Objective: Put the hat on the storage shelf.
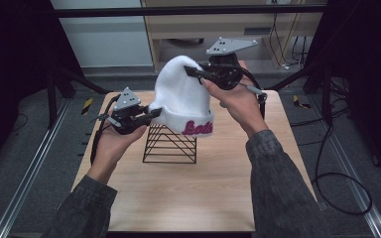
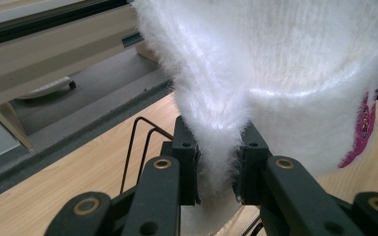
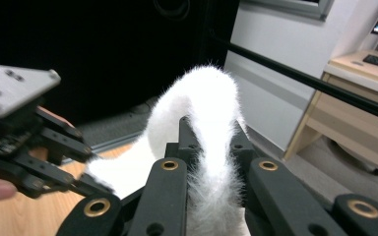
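High view: I hold the white beanie up off the table between both tongs, directly above the black wire rack. Left gripper is clenched on the cuff at the hat's lower left edge; right gripper is clenched on the crown, upper right, so the hat hangs tilted, cuff end low, w/ the pink lettering facing me. Left gripper view confirms: fuzzy knit pinched tight between the two black jaws, fabric bunched into a narrow fold, rack wires just behind. Right gripper view: a ridge of white fabric squeezed between the jaws, left gripper farther off to the side. Judgement on step in hand: hat is being carried to or set over the rack. To do it well, keep both grips firm, since the knit is soft & stretchy and could slip; level the cuff before lowering; centre the opening over the rack's peak so the wires go inside, not snag the outer knit. Cuff's lowest edge looks near, poss. touching, the rack top; can't tell which. Risk: rack is light, may tip if dragged.
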